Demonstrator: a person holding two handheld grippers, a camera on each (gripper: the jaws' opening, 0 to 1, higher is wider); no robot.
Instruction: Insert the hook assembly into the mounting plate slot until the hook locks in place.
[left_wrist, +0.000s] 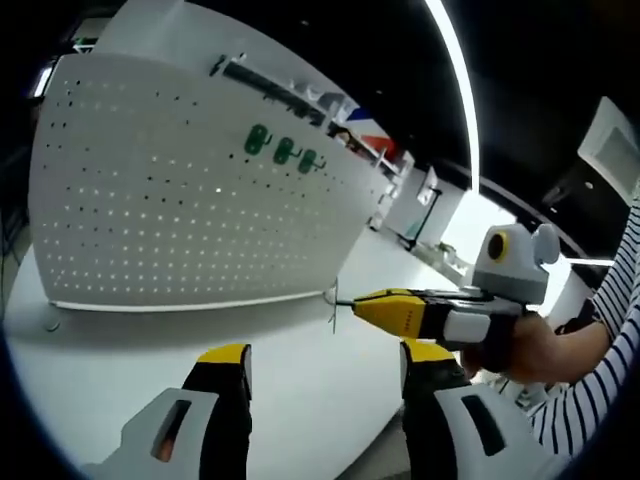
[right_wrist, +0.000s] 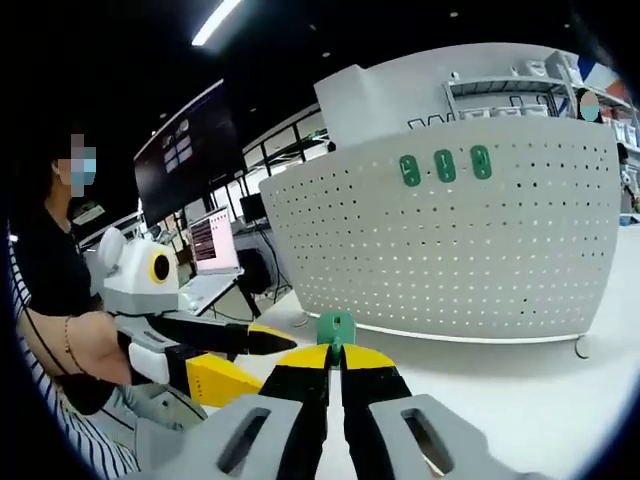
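A white pegboard mounting plate (left_wrist: 190, 210) (right_wrist: 450, 240) stands upright on the white table, with three green hooks (left_wrist: 283, 150) (right_wrist: 443, 165) hanging near its top. In the right gripper view my right gripper (right_wrist: 335, 362) is shut on a green hook assembly (right_wrist: 335, 327), held in the air well short of the plate. In the left gripper view that right gripper (left_wrist: 358, 303) comes in from the right, and the hook's thin wire end (left_wrist: 334, 303) pokes out beside the plate's lower corner. My left gripper (left_wrist: 328, 358) (right_wrist: 262, 362) is open and holds nothing.
The white table (left_wrist: 300, 400) (right_wrist: 560, 390) runs under both grippers. A person's hand and striped sleeve (left_wrist: 590, 350) hold the right gripper. A laptop (right_wrist: 215, 250) and a dark wall screen (right_wrist: 185, 150) stand behind on the left. Shelving (left_wrist: 290, 95) rises behind the plate.
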